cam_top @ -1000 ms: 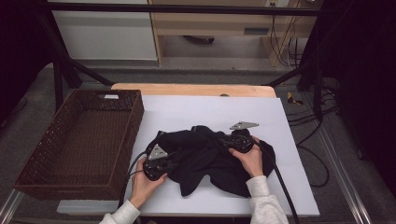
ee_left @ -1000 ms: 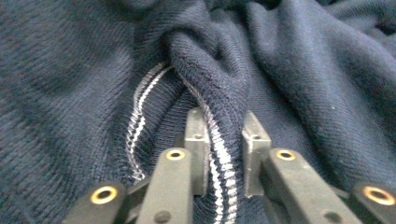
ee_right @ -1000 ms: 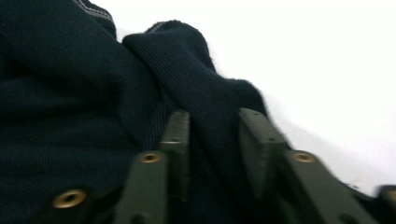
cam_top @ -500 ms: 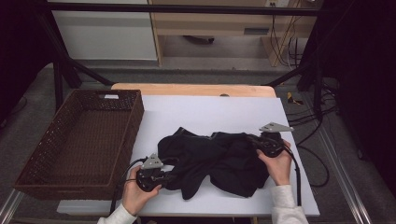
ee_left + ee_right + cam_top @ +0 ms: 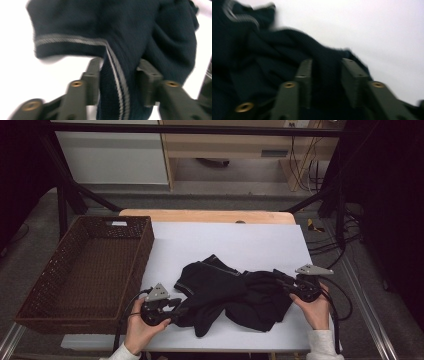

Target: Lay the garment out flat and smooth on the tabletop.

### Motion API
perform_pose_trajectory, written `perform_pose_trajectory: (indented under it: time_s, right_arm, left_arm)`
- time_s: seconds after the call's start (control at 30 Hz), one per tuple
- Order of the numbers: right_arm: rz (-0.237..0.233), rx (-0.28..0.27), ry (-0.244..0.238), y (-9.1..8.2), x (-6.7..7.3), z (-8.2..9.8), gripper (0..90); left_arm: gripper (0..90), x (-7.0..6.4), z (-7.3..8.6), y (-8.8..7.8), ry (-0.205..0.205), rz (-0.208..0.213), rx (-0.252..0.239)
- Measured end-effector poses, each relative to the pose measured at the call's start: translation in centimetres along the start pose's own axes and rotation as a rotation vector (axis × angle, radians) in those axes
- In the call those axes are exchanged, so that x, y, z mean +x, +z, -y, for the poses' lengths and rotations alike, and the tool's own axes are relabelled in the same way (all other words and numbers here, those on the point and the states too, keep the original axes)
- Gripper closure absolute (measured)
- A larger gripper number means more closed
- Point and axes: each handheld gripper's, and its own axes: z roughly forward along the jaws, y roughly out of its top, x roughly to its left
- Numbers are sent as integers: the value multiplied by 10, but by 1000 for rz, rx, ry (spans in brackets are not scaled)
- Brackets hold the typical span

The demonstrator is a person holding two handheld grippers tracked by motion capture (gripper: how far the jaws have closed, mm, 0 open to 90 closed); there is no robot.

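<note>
Left gripper [image 5: 176, 307] at the near left edge of the white table [image 5: 230, 240]: jaws partly apart, just been opening, striped hem of the dark garment [image 5: 235, 292] between them. Right gripper [image 5: 287, 287] at near right: jaws likewise just opening, a fold between them. Garment lies crumpled mid-table between both. Wicker basket [image 5: 85, 270] sits farther left.

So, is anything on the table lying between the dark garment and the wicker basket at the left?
Nothing visible. The strip of white table cover between the dark garment and the wicker basket is bare; the left gripper sits at the garment's near-left edge, fabric between its jaws.
</note>
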Motion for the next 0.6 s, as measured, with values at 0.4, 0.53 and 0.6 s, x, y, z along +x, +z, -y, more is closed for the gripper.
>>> perform_pose_trajectory:
  time_s: [0.4,0.53,0.6]
  right_arm:
    - [-75,-27,-52,42,33,-34,313]
    - [-66,28,-77,60,39,-35,328]
    - [-63,65,-90,65,41,-34,400]
  left_arm:
    - [301,47,-26,29,-104,-154,-59]
    - [399,55,-24,46,-122,-119,-29]
    - [482,57,-21,53,-115,-123,-2]
